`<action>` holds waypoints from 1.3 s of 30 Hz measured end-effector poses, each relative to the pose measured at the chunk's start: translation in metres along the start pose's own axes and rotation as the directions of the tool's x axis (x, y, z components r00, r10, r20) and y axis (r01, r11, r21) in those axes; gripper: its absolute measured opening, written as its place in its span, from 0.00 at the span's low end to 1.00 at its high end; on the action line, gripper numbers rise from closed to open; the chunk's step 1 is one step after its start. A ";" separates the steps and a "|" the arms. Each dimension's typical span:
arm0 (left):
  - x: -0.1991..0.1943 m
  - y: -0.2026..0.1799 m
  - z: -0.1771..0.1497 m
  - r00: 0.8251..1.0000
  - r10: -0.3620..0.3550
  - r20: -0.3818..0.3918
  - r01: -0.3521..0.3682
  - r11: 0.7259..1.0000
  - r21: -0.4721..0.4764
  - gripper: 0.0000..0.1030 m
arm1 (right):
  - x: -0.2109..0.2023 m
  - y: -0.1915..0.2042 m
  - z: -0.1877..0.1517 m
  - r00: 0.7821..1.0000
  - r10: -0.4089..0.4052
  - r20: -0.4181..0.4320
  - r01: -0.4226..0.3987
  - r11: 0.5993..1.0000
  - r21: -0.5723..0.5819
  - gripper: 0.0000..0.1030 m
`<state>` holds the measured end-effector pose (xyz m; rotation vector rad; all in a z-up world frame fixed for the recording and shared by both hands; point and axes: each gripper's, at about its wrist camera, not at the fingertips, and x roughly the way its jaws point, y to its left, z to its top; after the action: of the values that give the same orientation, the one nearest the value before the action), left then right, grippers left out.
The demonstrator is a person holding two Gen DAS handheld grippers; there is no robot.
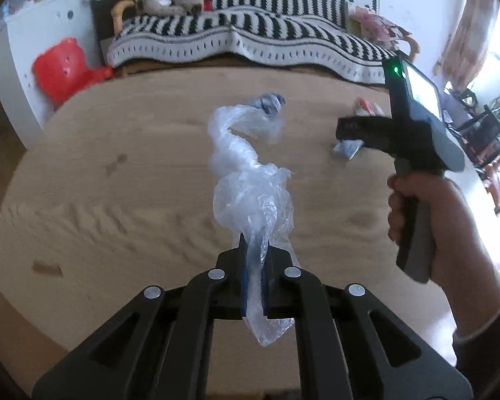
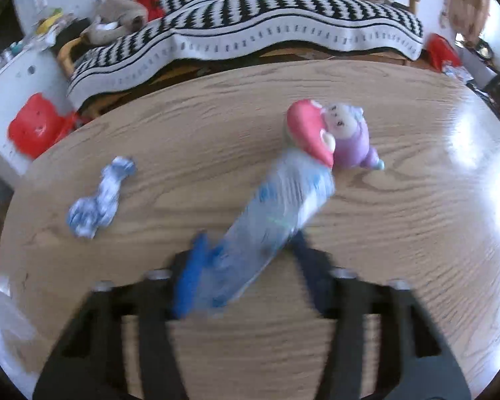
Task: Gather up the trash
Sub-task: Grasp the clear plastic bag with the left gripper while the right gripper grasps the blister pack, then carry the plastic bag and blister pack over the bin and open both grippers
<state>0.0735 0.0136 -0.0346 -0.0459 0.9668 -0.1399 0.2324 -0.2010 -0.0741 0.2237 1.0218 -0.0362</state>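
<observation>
Left gripper (image 1: 254, 263) clenched on limp, featherlight plastic wrap (image 1: 246, 166) above table (image 1: 116, 200) centre; right gripper (image 2: 246, 256) straddles crinkly, slippery plastic bottle (image 2: 276, 213) mid-body, pad contact blurred, grip uncertain.

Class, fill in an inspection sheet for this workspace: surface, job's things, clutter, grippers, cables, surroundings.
Surface: wooden table, bare grain.
Job's things: clear plastic wrap; plastic bottle; crumpled blue-white wrapper.
Clutter: plush toy with pink heart, touching the bottle's far end.
Grippers: left gripper shut on the wrap; right gripper fingers either side of the bottle, grip blurred.
Cables: nothing seen.
Surroundings: striped blanket on a sofa, red toy, white cabinet.
</observation>
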 end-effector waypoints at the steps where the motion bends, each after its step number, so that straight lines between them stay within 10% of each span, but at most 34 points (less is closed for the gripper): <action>1: -0.001 -0.002 -0.006 1.000 -0.010 -0.012 0.010 1.000 0.008 0.05 | -0.003 -0.004 -0.006 0.999 0.038 -0.010 -0.038 0.999 0.013 0.22; 21: -0.046 -0.026 -0.050 0.996 -0.083 0.032 0.080 0.993 0.087 0.05 | -0.189 -0.057 -0.148 0.974 0.222 0.036 -0.213 0.961 -0.175 0.16; 39: -0.070 -0.076 -0.164 0.980 -0.187 -0.073 0.199 0.948 0.248 0.05 | -0.237 -0.068 -0.278 0.959 0.282 -0.024 -0.281 0.940 -0.196 0.16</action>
<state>-0.1076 -0.0479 -0.0630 0.0995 0.9856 -0.4471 -0.1351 -0.2289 -0.0235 0.1866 0.9739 0.3240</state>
